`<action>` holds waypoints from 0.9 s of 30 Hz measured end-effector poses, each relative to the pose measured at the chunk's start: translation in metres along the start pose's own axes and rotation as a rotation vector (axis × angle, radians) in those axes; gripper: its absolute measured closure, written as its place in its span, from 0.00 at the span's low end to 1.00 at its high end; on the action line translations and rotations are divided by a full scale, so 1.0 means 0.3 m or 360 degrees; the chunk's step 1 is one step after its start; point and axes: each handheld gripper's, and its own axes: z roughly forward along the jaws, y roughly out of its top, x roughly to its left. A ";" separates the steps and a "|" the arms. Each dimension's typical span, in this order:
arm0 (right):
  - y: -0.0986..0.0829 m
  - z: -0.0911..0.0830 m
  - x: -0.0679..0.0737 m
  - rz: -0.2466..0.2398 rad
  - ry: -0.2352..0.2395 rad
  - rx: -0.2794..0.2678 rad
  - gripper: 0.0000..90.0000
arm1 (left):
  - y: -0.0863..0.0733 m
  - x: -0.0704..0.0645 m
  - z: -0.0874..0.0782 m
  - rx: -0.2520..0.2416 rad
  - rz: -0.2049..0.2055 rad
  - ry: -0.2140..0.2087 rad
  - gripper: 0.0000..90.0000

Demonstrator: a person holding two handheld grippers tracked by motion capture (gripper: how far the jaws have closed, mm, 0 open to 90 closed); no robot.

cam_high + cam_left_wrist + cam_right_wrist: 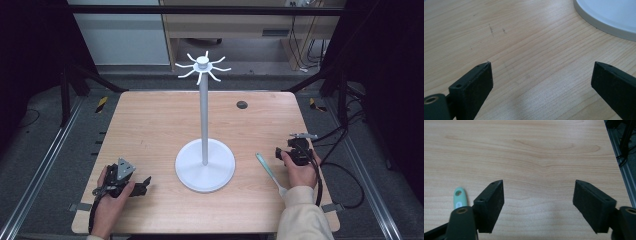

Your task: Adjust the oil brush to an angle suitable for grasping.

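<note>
A white stand (204, 120) with a round base (205, 165) and several hooks at its top (202, 66) rises from the middle of the wooden table (150, 120). A pale green utensil (268, 170) lies flat right of the base, its handle end with a hole (460, 197) showing beside my right gripper's jaw. My right gripper (295, 149) rests on the table just right of the utensil, open and holding nothing (539, 205). My left gripper (136, 186) lies near the front left edge, open and holding nothing (541, 87), pointing toward the base rim (604, 17).
A small dark round grommet (242, 104) sits near the table's far edge. Black frame posts and cables (345, 130) flank the table on the right. A metal rail (624, 170) runs past the table's right edge. Wooden furniture stands behind.
</note>
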 end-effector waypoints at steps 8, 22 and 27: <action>-0.025 -0.006 0.056 -0.0234 -0.0012 0.0032 0.41 | 0.003 -0.001 -0.002 -0.0004 0.0007 0.0001 0.04; -0.023 0.005 0.072 -0.0272 0.0010 0.0040 0.60 | 0.003 -0.001 -0.001 -0.0004 0.0004 0.0000 0.04; -0.022 0.001 0.082 -0.0297 0.0054 0.0026 0.75 | 0.003 0.000 -0.001 -0.0002 0.0007 -0.0001 0.04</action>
